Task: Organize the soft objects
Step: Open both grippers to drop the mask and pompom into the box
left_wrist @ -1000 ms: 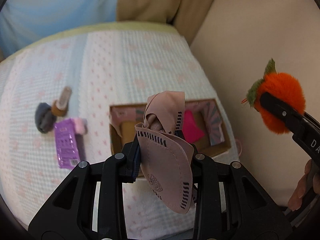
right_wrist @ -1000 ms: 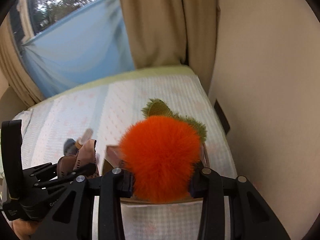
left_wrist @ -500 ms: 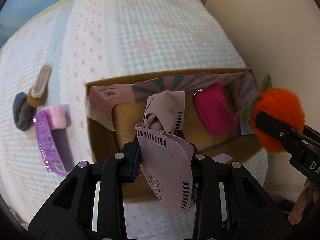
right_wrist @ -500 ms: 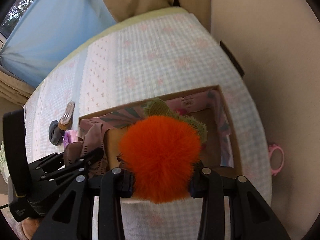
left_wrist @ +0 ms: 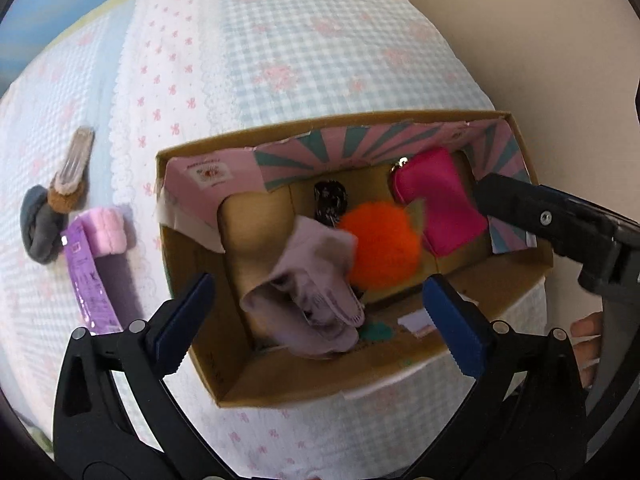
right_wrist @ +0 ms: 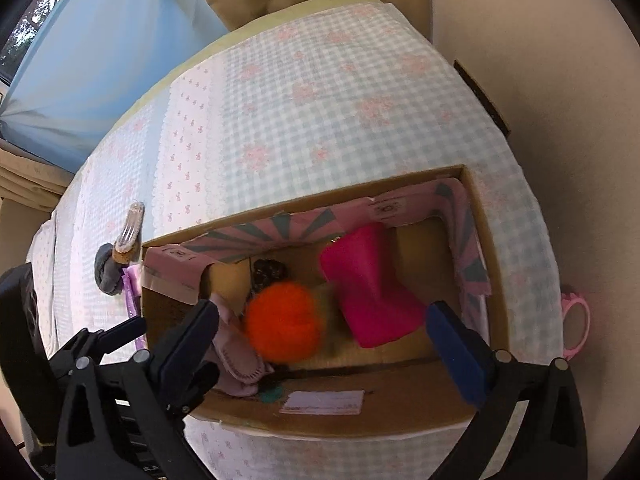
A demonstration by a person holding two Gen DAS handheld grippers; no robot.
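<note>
A bed (left_wrist: pixel 280 52) under a blue-and-white checked cover with pink flowers carries everything. On it, at the side next to the beige wall, sits an open cardboard box (left_wrist: pixel 320 384) whose inner flaps are printed with pink and teal rays; a small printed label on one flap and a white sticker on the box's near wall are too blurred to read.

Both claws hang over the box, pointing steeply down. The left claw (left_wrist: pixel 316 320) has just been opening: its blue pads are spread wide, and the pale pink fabric mask (left_wrist: pixel 316 292) lies crumpled inside the box below them, untouched by either pad. The right claw (right_wrist: pixel 324 344) has likewise just been opening, and the fluffy orange pompom (right_wrist: pixel 286 326) rests in the box beside the mask, free of the pads.

Also in the box lie a magenta pouch (left_wrist: pixel 440 200) and a small dark speckled item (left_wrist: pixel 330 200). Outside the box, on its left, lie a purple packet (left_wrist: pixel 84 276) with illegible print, a pink fluffy piece (left_wrist: pixel 108 230), a grey scrunchie (left_wrist: pixel 38 230) and a clear hair clip (left_wrist: pixel 74 162). A pink ring-shaped thing (right_wrist: pixel 576 328) sits by the box's right.
</note>
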